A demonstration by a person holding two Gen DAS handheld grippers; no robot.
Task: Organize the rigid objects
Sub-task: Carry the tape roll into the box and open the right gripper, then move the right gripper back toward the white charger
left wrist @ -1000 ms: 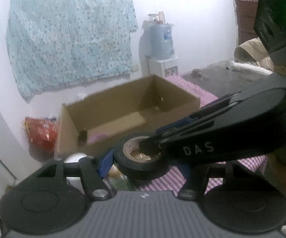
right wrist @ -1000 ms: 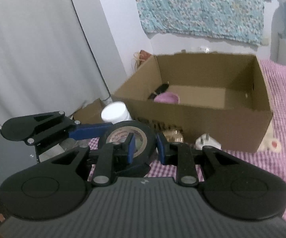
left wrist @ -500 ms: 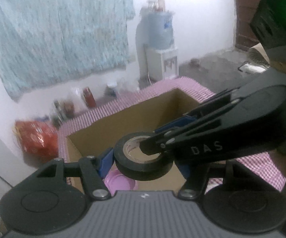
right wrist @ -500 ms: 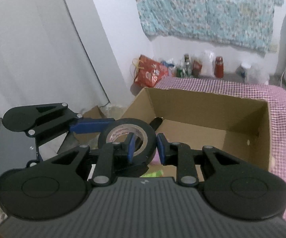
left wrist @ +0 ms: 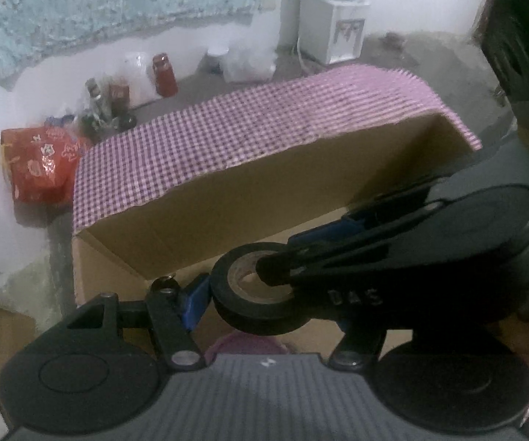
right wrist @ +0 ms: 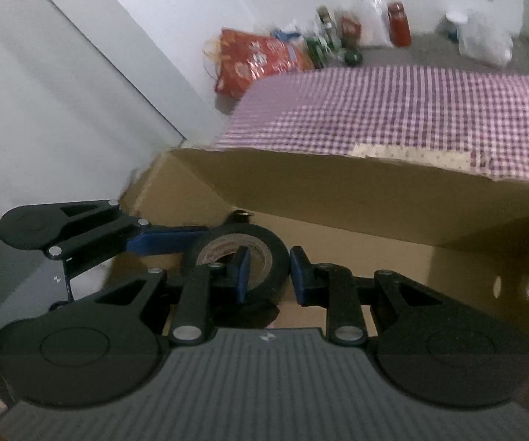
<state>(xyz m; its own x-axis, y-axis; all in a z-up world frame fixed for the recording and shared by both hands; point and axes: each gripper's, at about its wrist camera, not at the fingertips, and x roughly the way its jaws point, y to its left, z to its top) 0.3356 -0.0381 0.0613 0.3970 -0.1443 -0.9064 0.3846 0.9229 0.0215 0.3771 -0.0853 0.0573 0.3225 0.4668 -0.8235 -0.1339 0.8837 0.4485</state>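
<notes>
Hanging over the open box [left wrist: 249,202], a black tape roll [left wrist: 255,290] is pinched by the R gripper [right wrist: 266,275]: one blue pad sits inside the roll's core, the other against its outer wall on the R side, so the tongs press on the roll's ring w/ the roll tilted up toward the cam. L gripper [left wrist: 264,305] is at the same roll; its L blue finger [left wrist: 193,303] touches or nearly touches the roll's L outer side, but its R finger is hidden behind the R gripper's body, so can't tell if the L tongs are pinching or just spread round it. In the R wrist view the L gripper's blue finger [right wrist: 165,242] reaches in from the L & meets the roll's far-L edge. Roll sits above the box's near-L inner area, not touching the box floor as far as visible. Inside the box, below the roll, a pink thing [left wrist: 246,345] shows, mostly hidden by the gripper base. Box stands on a pink checked cloth [left wrist: 264,125], which stretches beyond the box's far wall. Beyond the cloth, on the floor by the wall: red bag [left wrist: 38,169], red jar [left wrist: 164,73], some blurry bottles. Frames are motion-blurred.
</notes>
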